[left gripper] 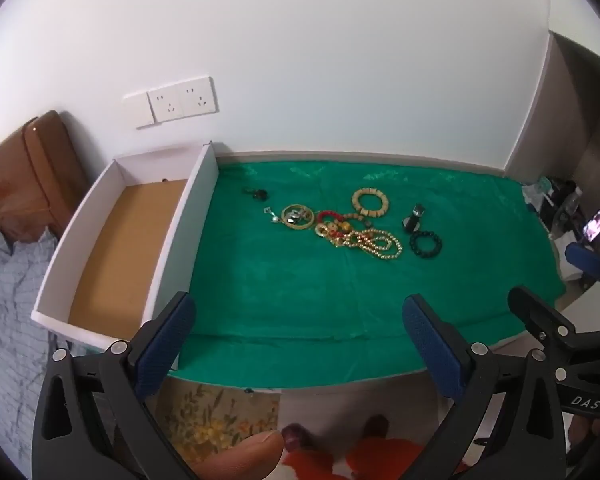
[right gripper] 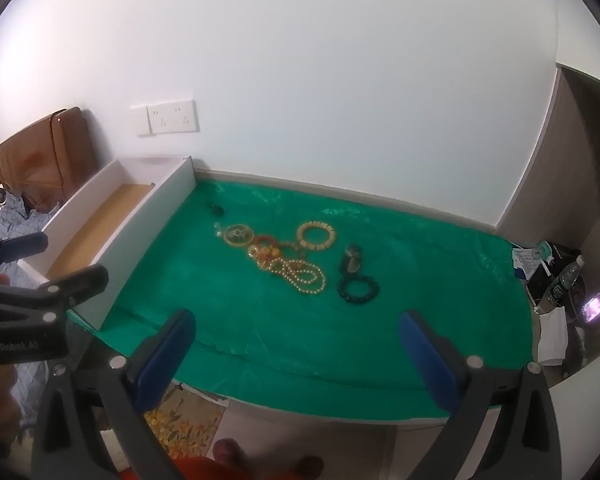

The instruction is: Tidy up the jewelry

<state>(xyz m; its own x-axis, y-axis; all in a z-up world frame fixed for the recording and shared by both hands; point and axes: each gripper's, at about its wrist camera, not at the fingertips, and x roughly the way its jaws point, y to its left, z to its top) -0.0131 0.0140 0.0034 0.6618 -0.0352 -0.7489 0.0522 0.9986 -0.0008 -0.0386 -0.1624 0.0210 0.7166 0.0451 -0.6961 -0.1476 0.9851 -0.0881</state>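
- The left gripper [left gripper: 300, 320] sits nearest, its two blue-padded fingers [left gripper: 164, 344] spread wide with nothing between them, hovering over the front edge of the green cloth [left gripper: 300, 288].
- The right gripper [right gripper: 296, 334] is likewise spread wide and empty, above the same front edge of the cloth; seen from the left wrist it appears at the cloth's front right corner.
- The green cloth covers a white table [right gripper: 340, 420], and all the jewelry lies on it, well beyond both grippers.
- Closest to the grippers on the cloth is a black bead bracelet [left gripper: 426, 244], on the right side of the cluster.
- Just left of the black bracelet lies a heap of gold bead strands [left gripper: 374, 243], coiled in loops.
- Touching the far-left side of that heap is a tangle of red and amber beads [left gripper: 332, 226].
- Behind the black bracelet sits a small dark item [left gripper: 414, 218]; what it is cannot be told.
- Left of the red beads lies a gold ring-shaped piece [left gripper: 297, 216] with a small silvery charm [left gripper: 271, 215] beside it.
- Farther back on the cloth rests a cream bead bracelet [left gripper: 371, 201], lying flat.
- Farthest back on the cloth's left lies a small dark trinket [left gripper: 258, 193].
- Along the cloth's left edge stands a white box [left gripper: 180, 236] with a brown floor, open on top.
- Behind the cloth, a white wall carries a socket plate [left gripper: 182, 101].
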